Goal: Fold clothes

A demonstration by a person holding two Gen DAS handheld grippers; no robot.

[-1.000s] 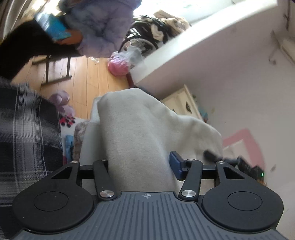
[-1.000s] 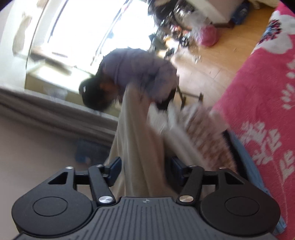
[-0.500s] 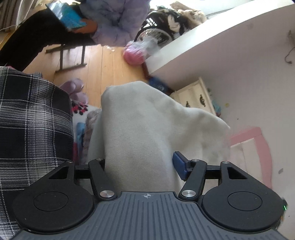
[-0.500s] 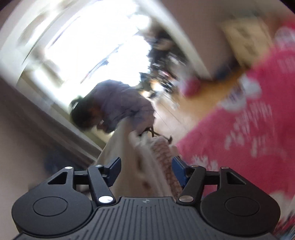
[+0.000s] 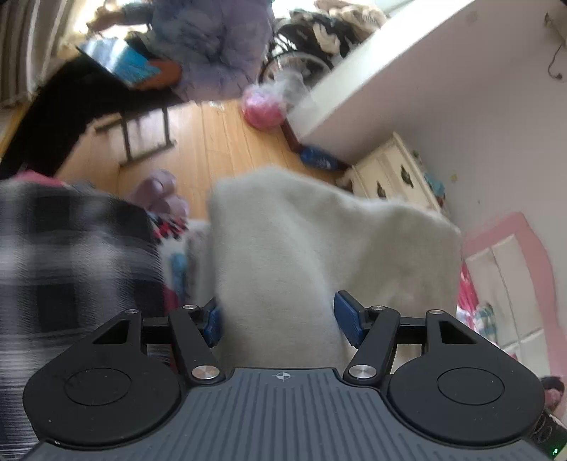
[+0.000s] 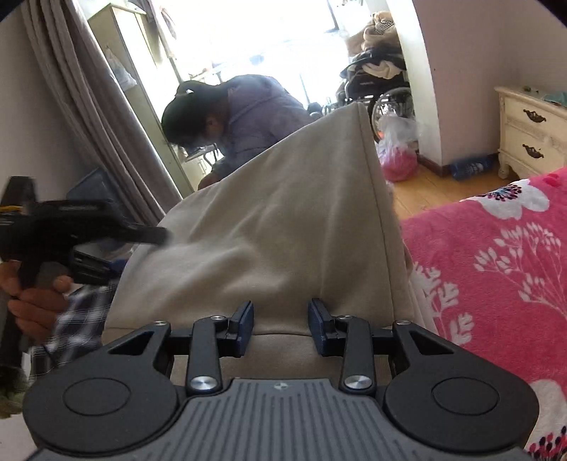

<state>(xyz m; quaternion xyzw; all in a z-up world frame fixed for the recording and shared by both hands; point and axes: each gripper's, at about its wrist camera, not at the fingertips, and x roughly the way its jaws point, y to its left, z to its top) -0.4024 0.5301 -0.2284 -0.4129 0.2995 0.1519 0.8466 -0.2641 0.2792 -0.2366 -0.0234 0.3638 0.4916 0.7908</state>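
Hanging between both grippers, left (image 5: 276, 319) and right (image 6: 280, 328), each clamping it, the beige garment (image 6: 269, 227) had its right edge beside the pink bedspread (image 6: 496, 269).

Bright daylight floods a window (image 6: 248, 32) behind grey curtains (image 6: 88, 106). The wooden floor (image 5: 212, 142) runs to pale walls (image 6: 496, 46). A cream dresser (image 6: 531, 134) stands beside a bed with a pink floral blanket (image 6: 496, 266); a wheelchair (image 6: 382, 92) is piled with clothes.
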